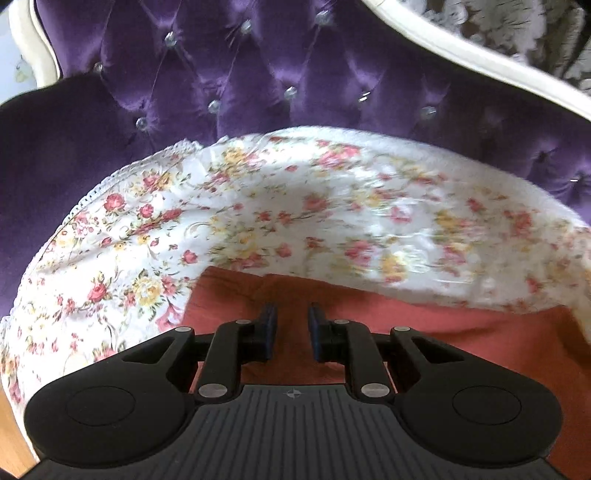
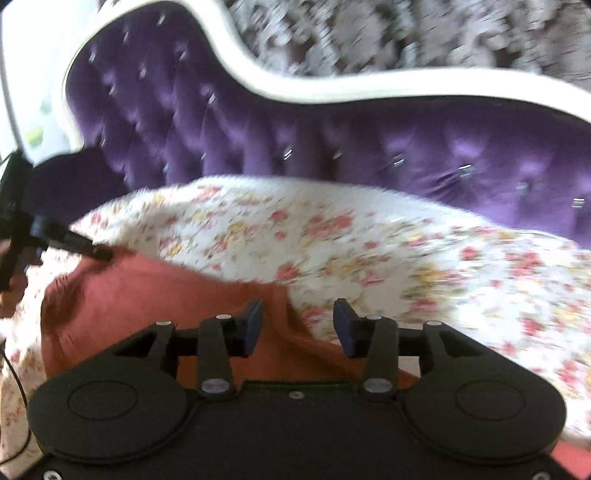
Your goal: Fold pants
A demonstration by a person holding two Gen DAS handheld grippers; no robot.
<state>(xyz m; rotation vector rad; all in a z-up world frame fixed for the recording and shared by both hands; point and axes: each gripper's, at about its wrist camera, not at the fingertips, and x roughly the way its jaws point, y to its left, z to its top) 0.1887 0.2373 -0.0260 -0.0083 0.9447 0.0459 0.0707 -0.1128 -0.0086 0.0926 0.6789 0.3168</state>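
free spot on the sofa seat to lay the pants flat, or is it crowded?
Bare floral cover runs between the purple tufted backrest and the far edge of the red pants, widest toward the right in the right wrist view. The near side is crowded: the pants lie under the left gripper and right gripper.

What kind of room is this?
Probably a living room or bedroom in a home. There is a purple tufted sofa with a white frame, a flowery cover spread on the seat, and patterned wallpaper behind. Reddish pants lie on the cover.
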